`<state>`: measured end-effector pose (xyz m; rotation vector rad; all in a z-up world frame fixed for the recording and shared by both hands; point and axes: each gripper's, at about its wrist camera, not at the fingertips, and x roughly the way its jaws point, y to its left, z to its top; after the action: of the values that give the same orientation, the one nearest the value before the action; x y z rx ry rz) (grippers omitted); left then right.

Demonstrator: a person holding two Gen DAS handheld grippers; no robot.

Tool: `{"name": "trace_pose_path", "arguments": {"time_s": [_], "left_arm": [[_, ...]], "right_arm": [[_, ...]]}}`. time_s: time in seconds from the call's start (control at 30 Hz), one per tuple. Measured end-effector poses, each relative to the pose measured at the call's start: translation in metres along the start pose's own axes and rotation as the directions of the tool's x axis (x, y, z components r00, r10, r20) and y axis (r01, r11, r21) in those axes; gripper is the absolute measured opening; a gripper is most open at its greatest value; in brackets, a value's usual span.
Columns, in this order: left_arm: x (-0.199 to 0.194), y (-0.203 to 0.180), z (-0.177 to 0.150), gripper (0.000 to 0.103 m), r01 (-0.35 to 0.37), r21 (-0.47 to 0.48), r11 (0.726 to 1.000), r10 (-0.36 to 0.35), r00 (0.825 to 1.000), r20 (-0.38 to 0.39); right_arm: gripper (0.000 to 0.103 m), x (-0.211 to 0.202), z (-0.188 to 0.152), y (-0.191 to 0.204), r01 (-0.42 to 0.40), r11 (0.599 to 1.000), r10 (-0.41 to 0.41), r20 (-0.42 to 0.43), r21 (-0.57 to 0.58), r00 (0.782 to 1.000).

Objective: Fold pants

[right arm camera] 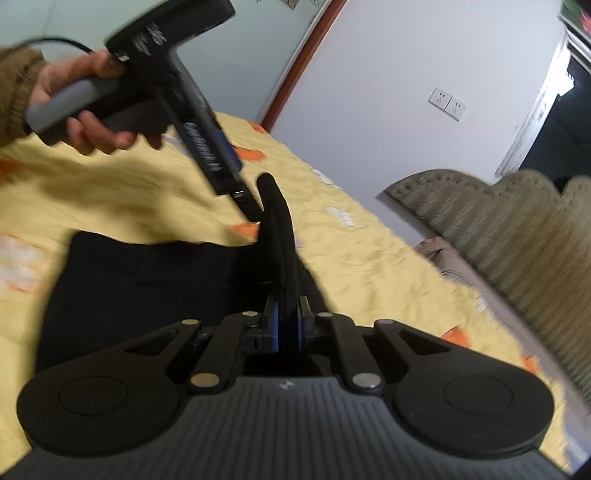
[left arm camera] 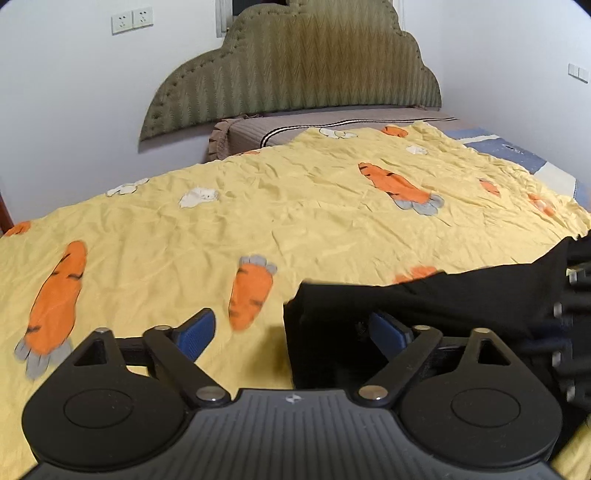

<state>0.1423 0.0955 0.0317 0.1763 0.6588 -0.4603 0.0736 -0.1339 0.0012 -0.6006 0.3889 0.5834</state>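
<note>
Pants (right arm camera: 147,280), black, lie on the bed in front of me, spread flat over the yellow sheet (left arm camera: 295,206) printed with orange carrots and white rabbits. That sheet covers most of the bed; beyond its far edge I see a brown striped cover (left arm camera: 332,127) and a blue and white cloth (left arm camera: 517,151) at the far right corner. A green padded headboard (left arm camera: 295,66) with a scalloped outline stands against the white wall, with two sockets (left arm camera: 132,19) to its left.

One edge of the pants rises in a narrow ridge up from the flat part. My right hand-held gripper (right arm camera: 288,325) is clamped on that ridge, its blue pads pressed tight against the black cloth on both sides.

My left hand-held gripper (left arm camera: 295,330) stands wide apart, holding nothing. Its left blue pad (left arm camera: 195,332) is over bare yellow sheet and its right pad is over the corner of the pants; I cannot tell whether it touches the cloth. From the right wrist view, my left hand (right arm camera: 85,110) in a brown sleeve grips that tool's handle above the far edge of the pants.
</note>
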Motion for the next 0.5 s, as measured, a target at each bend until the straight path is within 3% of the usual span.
{"name": "trace_pose_path", "arguments": {"time_s": [0.3, 0.5], "left_arm": [[-0.060, -0.016, -0.063, 0.093, -0.033, 0.058, 0.998, 0.034, 0.999, -0.014], [-0.073, -0.011, -0.095, 0.093, -0.070, 0.074, 0.995, 0.075, 0.995, -0.067]], "right_arm": [[0.010, -0.038, -0.015, 0.076, -0.106, 0.992, 0.106, 0.000, 0.065, 0.994], [0.010, -0.040, -0.028, 0.100, -0.107, 0.994, 0.108, -0.064, 0.027, 0.992]]}}
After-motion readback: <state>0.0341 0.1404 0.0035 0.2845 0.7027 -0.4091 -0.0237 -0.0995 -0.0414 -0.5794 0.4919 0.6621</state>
